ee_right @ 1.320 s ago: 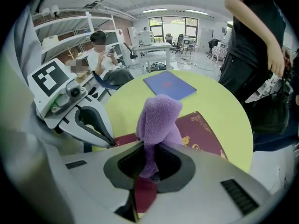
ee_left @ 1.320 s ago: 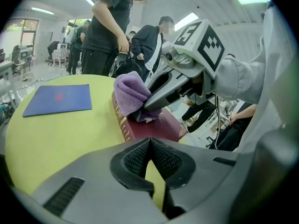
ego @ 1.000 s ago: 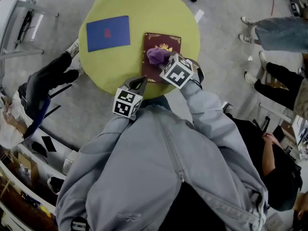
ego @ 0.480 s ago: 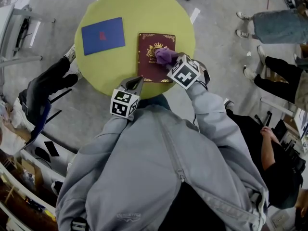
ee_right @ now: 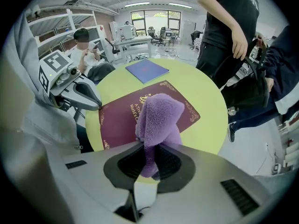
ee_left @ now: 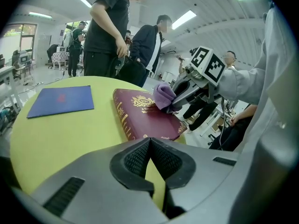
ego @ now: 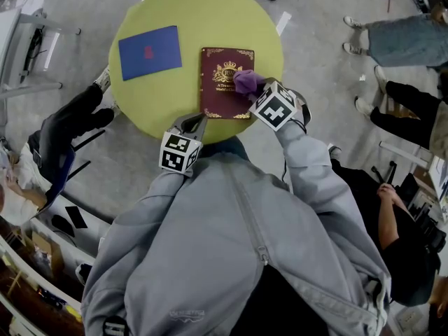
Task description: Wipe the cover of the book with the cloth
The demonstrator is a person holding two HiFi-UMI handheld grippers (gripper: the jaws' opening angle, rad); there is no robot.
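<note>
The round yellow-green table (ego: 210, 12) carries two flat things. One is a maroon book (ego: 217, 96) with gold ornament on its cover, lying closed on the near half of the table, a little right of the middle. The other is a blue folder (ego: 149, 51), on the left and apart from the book, with a strip of tabletop between them. The right gripper (ego: 255, 93) comes in over the book's right edge with its jaws clamped on a purple cloth (ego: 246, 82). In its own view the fluffy bundle (ee_right: 159, 115) is pinched between the two pads and bulges out ahead of them. The cloth rests on the cover (ee_right: 121, 120) just right of the gold crest, at the far half of the right margin. The left gripper (ego: 198, 121) sits at the near rim of the table, close to the book's near left corner. Its jaws (ee_left: 150, 143) are pressed together at the tips with nothing held, and I cannot tell whether they touch the book. Two bystanders (ee_left: 110, 31) stand on the far side of the table. Another person (ee_right: 86, 50) sits off to the left.
</note>
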